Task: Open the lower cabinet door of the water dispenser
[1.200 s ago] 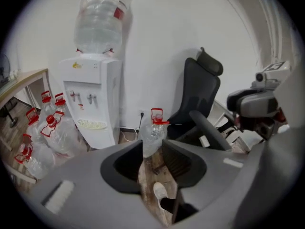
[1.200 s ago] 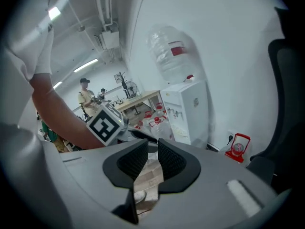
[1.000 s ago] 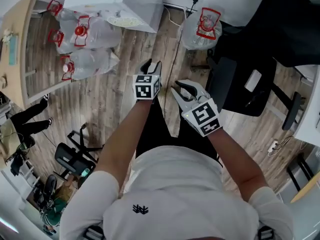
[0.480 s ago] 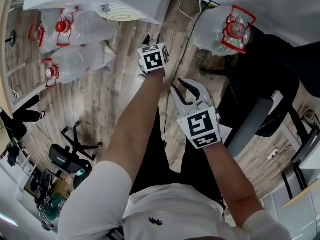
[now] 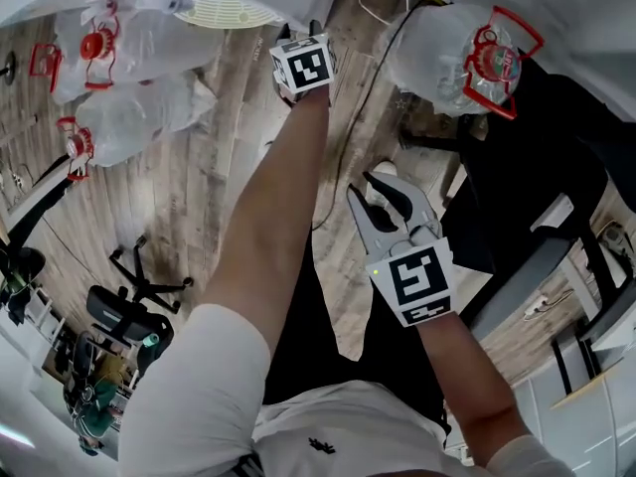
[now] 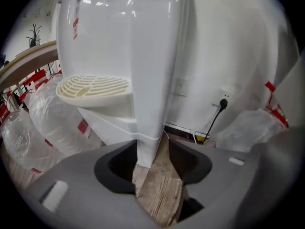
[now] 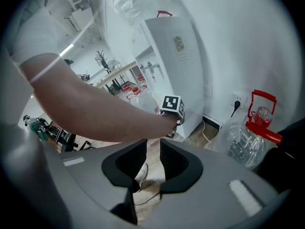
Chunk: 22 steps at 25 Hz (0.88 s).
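Left tool [image 6: 155,163] jaws just opening, water dispenser [image 6: 143,56] corner between

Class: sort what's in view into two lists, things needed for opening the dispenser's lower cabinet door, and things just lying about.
Belongs: water dispenser; left gripper, jaws just opening, the dispenser's lower corner seen between them, ungripped.
Lying about: bagged water bottles; office chair; wall cable; right gripper, open and empty, idle.

The right gripper [image 5: 360,185] gapes empty, left arm [image 5: 283,207] outstretched.
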Available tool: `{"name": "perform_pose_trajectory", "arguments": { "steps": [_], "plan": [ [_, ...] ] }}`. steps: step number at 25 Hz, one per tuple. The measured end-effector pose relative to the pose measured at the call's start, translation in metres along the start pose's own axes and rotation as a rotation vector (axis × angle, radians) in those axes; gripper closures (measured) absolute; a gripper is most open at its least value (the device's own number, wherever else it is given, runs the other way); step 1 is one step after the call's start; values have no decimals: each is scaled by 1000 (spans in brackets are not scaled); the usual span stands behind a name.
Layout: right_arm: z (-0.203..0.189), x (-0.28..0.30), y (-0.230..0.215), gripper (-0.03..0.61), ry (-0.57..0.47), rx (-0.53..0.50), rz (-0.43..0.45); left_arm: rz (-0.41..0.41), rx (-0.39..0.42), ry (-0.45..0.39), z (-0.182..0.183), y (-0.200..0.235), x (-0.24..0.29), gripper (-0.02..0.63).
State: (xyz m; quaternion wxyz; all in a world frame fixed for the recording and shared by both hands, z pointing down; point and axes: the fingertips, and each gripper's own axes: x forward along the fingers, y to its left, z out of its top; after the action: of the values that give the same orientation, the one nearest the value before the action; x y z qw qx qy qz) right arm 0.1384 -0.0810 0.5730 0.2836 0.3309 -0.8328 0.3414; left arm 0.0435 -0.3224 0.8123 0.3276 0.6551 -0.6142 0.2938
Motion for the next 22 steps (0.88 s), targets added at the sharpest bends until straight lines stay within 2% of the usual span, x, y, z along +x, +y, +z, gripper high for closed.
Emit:
{"name": "perform_pose_trajectory", "arguments": {
  "steps": [3,7,22],
  "plan": [
    [5,4,7,512,0,-16,10,12,15,-13,0,0,3,388],
    [6,8,14,512,8,-26,30,42,-56,-7,0,10,5,388],
    [15,16,10,512,-18,-42,21,30,-38,23,2,16,6,370]
  ]
}}
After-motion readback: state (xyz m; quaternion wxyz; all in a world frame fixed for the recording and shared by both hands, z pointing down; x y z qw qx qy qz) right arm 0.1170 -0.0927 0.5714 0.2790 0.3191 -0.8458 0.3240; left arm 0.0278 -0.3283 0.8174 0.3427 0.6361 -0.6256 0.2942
